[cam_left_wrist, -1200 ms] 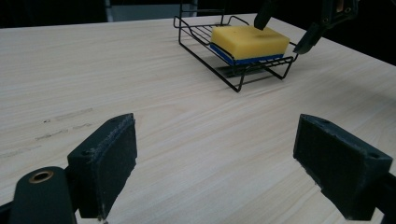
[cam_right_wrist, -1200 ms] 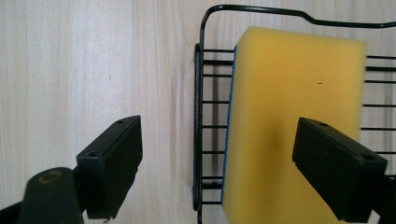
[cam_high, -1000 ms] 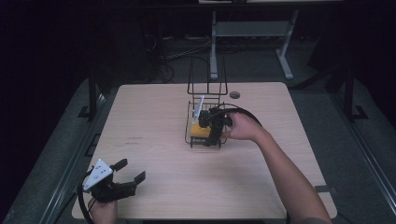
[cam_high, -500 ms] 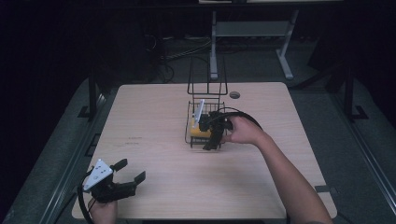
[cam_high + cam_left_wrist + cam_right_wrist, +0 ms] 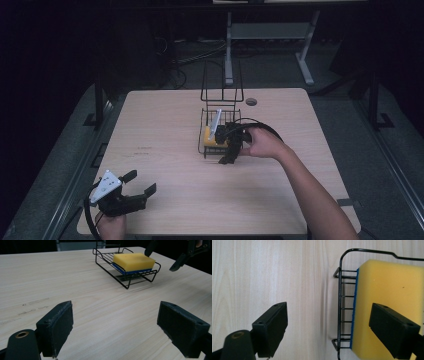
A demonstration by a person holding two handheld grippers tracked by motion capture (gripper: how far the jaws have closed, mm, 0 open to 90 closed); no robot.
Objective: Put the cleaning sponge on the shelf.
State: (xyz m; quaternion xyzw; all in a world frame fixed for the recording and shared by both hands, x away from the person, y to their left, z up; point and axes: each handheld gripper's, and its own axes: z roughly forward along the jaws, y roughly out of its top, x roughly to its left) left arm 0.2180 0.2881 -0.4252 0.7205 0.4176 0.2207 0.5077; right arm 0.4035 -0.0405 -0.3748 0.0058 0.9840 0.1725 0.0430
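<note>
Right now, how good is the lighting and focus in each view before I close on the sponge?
High view: the table is lit but the surroundings are dark, and the wire rack looks small. Left gripper view: the sponge is sharp and evenly lit, with a shadow under the rack. Right gripper view: bright, no glare, sponge edge crisp; the right gripper jaws are slightly soft.

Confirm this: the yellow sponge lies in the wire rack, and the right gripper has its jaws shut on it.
Not quite. The yellow sponge does lie in the wire rack, but the right gripper has its jaws wide open above the rack's edge, gripping nothing, as the right gripper view shows.
</note>
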